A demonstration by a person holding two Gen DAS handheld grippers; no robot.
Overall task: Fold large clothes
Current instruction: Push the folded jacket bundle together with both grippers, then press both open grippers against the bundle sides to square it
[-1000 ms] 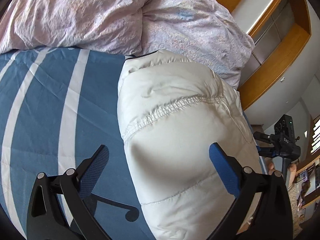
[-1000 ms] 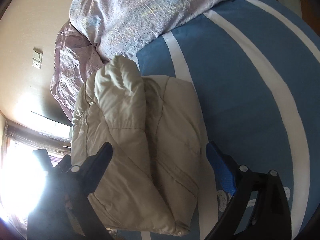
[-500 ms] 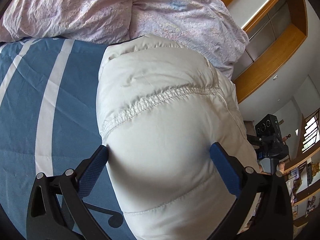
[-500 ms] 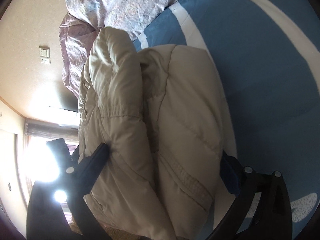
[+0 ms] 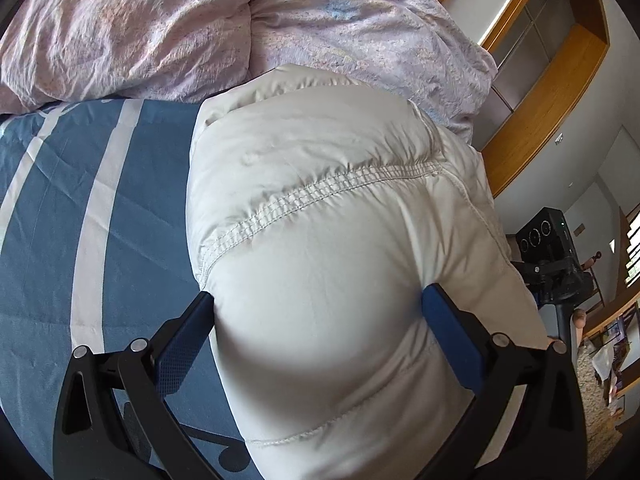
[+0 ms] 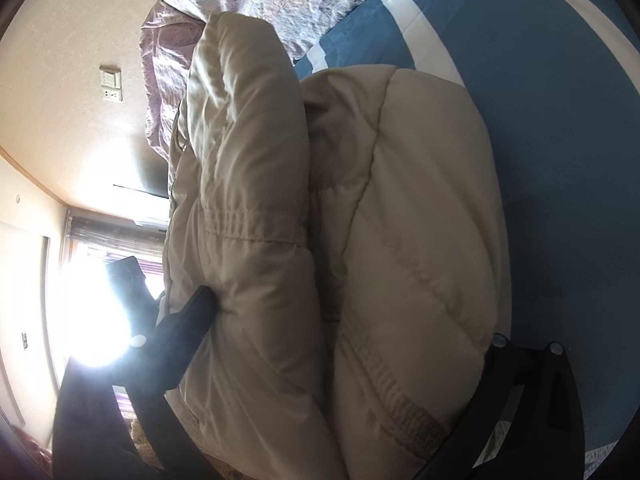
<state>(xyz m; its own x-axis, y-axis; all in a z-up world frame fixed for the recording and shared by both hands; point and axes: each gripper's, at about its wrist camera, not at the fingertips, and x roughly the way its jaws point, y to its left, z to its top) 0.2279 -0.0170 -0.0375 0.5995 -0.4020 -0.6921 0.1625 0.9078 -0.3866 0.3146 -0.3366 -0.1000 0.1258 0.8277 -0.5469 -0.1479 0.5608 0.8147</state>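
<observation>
A folded cream puffer jacket (image 5: 328, 216) lies on the blue sheet with white stripes (image 5: 100, 200). My left gripper (image 5: 320, 316) is wide open, its two blue pads pressed against either side of the jacket's bulging end. In the right wrist view the jacket (image 6: 360, 240) shows as two thick folded layers. My right gripper (image 6: 348, 320) is wide open around that bundle, its left finger (image 6: 188, 320) against the upper layer and its right finger mostly hidden behind the lower one.
A crumpled pink duvet (image 5: 200, 24) is heaped at the head of the bed, touching the jacket's far end. A wooden shelf unit (image 5: 560, 60) and a black camera on a tripod (image 5: 548, 248) stand beyond the bed edge. A bright window (image 6: 92, 312) glares.
Both grippers have moved forward onto the jacket, which now fills the space between their open fingers. The jaws' width has not visibly changed.
</observation>
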